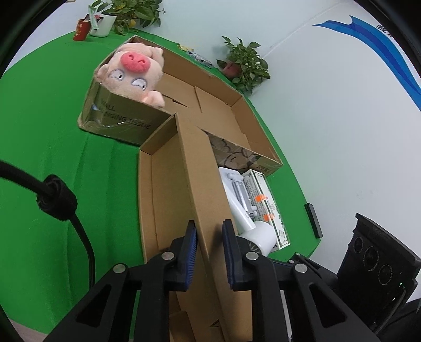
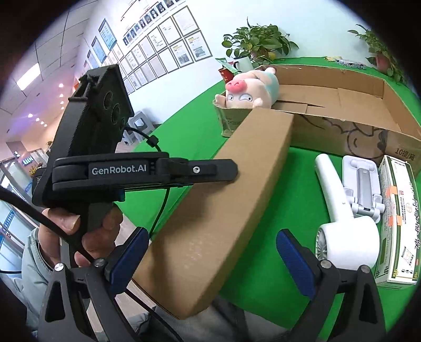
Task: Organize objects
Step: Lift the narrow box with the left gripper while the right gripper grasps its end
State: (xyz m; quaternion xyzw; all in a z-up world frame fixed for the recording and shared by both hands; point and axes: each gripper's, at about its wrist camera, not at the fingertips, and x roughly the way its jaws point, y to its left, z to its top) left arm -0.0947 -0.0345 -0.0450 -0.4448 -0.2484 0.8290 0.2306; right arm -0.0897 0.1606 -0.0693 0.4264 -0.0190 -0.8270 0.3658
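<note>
A long narrow open cardboard box (image 1: 168, 189) lies on the green table, seen from its side in the right wrist view (image 2: 223, 197). My left gripper (image 1: 209, 252) is shut on this box's near side wall; it shows from the side in the right wrist view (image 2: 231, 171). My right gripper (image 2: 213, 260) is open and empty, its jaws either side of the box's near end. A pink plush pig (image 1: 131, 73) sits in the corner of a large shallow cardboard box (image 1: 250, 126). A white hair dryer (image 2: 342, 223), a white folding stand (image 2: 361, 184) and a green-and-white carton (image 2: 397, 221) lie at the right.
Potted plants (image 1: 244, 65) stand at the table's far edge, with a white mug (image 1: 101, 25) and a red container (image 1: 81, 29). A small black block (image 1: 313, 221) lies near the table's right edge. A black cable (image 1: 79, 231) hangs at the left.
</note>
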